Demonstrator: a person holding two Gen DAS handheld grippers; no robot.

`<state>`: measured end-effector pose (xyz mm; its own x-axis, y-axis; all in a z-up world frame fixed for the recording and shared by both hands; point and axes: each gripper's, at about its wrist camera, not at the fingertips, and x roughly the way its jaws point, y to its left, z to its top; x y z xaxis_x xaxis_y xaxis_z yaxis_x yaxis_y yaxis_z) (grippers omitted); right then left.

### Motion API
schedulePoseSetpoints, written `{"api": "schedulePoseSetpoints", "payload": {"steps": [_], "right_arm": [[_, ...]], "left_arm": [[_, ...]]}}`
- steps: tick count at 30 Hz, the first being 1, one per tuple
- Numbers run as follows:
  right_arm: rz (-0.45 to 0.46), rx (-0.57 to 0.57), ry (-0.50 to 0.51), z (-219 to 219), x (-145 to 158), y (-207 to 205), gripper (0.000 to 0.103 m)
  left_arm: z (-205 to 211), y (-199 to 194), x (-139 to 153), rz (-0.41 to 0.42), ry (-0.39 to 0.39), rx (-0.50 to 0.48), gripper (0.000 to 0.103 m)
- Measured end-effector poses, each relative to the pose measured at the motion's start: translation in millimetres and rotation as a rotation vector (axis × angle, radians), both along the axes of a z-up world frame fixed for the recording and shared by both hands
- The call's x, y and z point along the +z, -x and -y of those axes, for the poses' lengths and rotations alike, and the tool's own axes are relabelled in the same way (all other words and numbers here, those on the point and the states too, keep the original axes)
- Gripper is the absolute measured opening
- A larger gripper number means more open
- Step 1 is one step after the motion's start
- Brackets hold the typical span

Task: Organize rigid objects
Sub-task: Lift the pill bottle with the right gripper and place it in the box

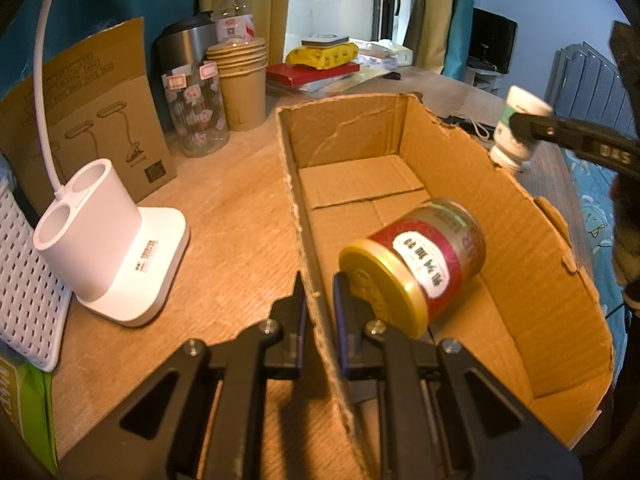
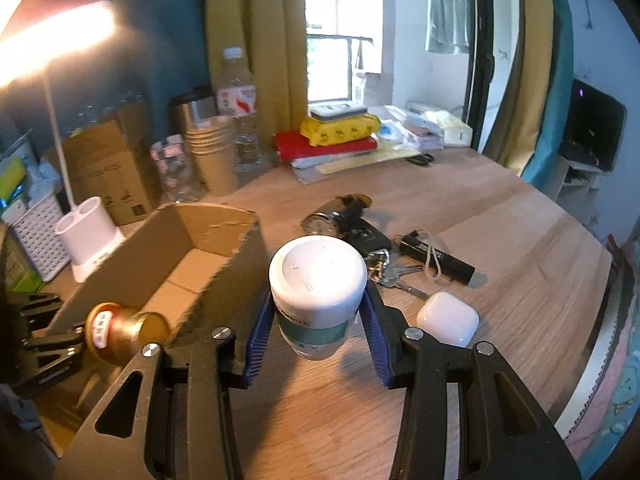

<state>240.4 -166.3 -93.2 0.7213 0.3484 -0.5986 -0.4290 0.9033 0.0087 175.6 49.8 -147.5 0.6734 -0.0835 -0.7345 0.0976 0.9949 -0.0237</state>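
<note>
Two tools in play: the left tool (image 1: pixel 320 308) is pinched on the brown cardboard box (image 1: pixel 448 168) wall, red-and-gold tin (image 1: pixel 416 260) already inside. The white-capped plastic bottle (image 2: pixel 318 292) is clamped in the right tool (image 2: pixel 318 332), airborne beside the box; next it probably gets carried over and released.

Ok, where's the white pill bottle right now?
The white pill bottle is clamped in the right gripper, off the table; the left wrist view shows it just outside the cardboard box's right wall, above the rim.
</note>
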Motion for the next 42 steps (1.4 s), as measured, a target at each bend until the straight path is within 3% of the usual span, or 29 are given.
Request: {"api": "schedulePoseSetpoints", "payload": {"steps": [24, 35, 42], "right_arm": [[0.086, 0.203, -0.083, -40.9, 43.0, 79.6, 0.045], [-0.059, 0.352, -0.106, -66.9, 11.8, 95.9, 0.045], [-0.119, 0.375, -0.069, -77.8, -7.0, 93.8, 0.045]], "left_arm": [[0.5, 0.4, -0.1, 0.0, -0.001, 0.0, 0.013], [0.1, 0.2, 0.5, 0.0, -0.002, 0.0, 0.013], [0.6, 0.4, 0.4, 0.0, -0.002, 0.0, 0.013]]}}
